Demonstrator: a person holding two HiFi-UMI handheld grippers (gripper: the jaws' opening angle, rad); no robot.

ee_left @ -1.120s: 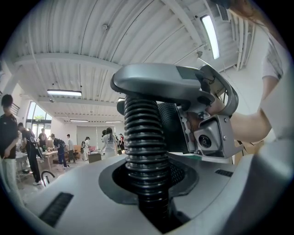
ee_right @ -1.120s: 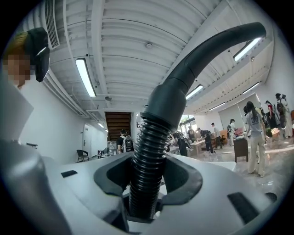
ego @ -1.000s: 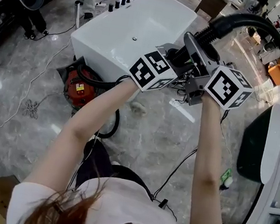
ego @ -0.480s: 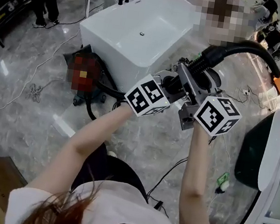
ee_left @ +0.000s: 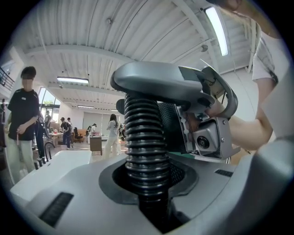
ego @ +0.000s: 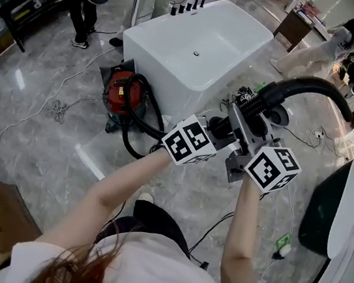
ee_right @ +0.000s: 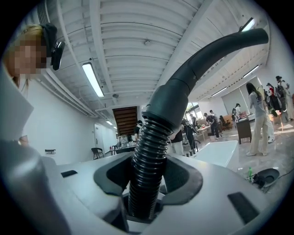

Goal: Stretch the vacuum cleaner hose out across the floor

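1. The left gripper [ego: 220, 127] has its jaws closed tight on the black bumpy hose [ego: 256, 105].
2. The right gripper [ego: 245, 120] holds the same hose just beside it, under the smooth bent tube [ego: 310, 87].
3. The hose is up in the air.
4. It loops down to the red vacuum cleaner [ego: 117, 92] by the white bathtub [ego: 163, 79].

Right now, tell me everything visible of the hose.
The hose is black, ribbed, plastic-looking, ending in a smooth curved tube. From the red vacuum beside the tub it loops over the floor, then rises to the left gripper and right gripper, both clamped on its ribbed part below the cuff, in the air.
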